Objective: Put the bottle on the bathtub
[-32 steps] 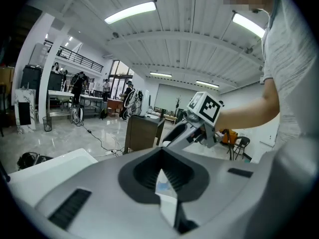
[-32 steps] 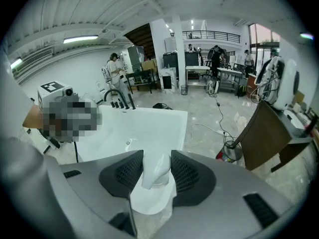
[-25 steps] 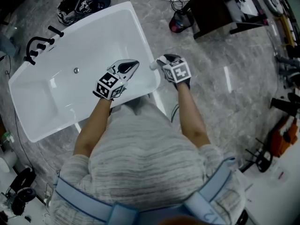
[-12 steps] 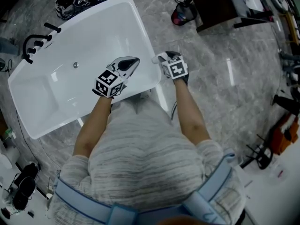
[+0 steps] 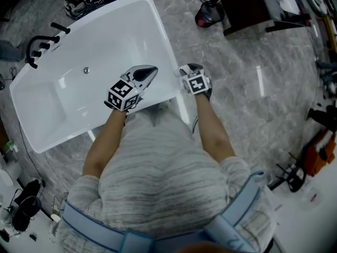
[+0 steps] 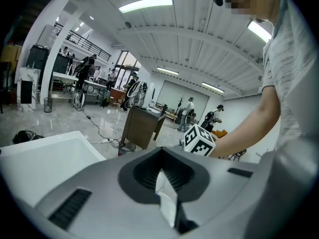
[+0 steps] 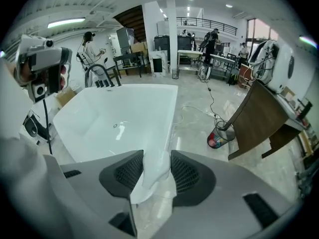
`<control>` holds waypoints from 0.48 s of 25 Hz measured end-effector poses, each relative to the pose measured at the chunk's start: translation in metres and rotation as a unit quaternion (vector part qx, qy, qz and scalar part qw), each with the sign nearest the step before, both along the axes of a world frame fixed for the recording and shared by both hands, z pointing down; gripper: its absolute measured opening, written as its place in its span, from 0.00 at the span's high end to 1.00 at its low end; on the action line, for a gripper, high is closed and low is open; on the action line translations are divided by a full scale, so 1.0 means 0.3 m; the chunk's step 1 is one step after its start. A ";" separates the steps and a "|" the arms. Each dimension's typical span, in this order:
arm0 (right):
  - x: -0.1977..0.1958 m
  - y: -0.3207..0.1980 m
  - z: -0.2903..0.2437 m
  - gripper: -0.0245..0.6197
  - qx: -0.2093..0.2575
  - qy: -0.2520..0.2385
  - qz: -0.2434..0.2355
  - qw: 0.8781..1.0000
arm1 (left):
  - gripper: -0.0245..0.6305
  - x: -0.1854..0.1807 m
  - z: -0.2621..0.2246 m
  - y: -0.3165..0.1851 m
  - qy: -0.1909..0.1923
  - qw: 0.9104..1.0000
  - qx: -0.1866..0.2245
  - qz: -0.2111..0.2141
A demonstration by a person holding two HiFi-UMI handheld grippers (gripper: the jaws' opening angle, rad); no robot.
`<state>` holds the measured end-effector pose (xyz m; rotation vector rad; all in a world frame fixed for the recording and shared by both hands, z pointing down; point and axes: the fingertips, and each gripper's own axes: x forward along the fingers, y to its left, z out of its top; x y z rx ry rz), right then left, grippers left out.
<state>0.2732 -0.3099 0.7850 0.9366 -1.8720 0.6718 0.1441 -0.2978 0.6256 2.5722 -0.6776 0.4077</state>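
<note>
The white bottle (image 7: 152,176) is being gripped between the two pads of the right claw (image 5: 184,73), with its body standing up past the claw's tips. It is being held right at the bathtub's (image 5: 105,36) near corner rim. The left claw (image 5: 143,74) is being held closed and empty over the tub.

Looks like a big open test hall or workshop, not a home bathroom. Shows a freestanding bathtub (image 7: 149,103) straight ahead of the right tool (image 5: 181,73) on a polished marble-look floor (image 5: 231,62), loose cables (image 7: 197,108) beyond, work benches (image 7: 219,59) and a railed mezzanine (image 7: 199,23) far ahead, strip lights (image 6: 147,4) overhead.
</note>
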 end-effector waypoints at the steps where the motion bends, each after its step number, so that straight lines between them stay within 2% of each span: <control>1: 0.000 0.009 0.007 0.70 0.002 0.006 -0.002 1.000 | 0.96 -0.002 0.000 0.001 0.001 1.000 0.000 0.000; 12: 0.016 0.052 0.027 0.70 0.020 0.033 -0.006 0.999 | 0.96 0.010 -0.007 0.018 0.007 1.000 -0.004 0.006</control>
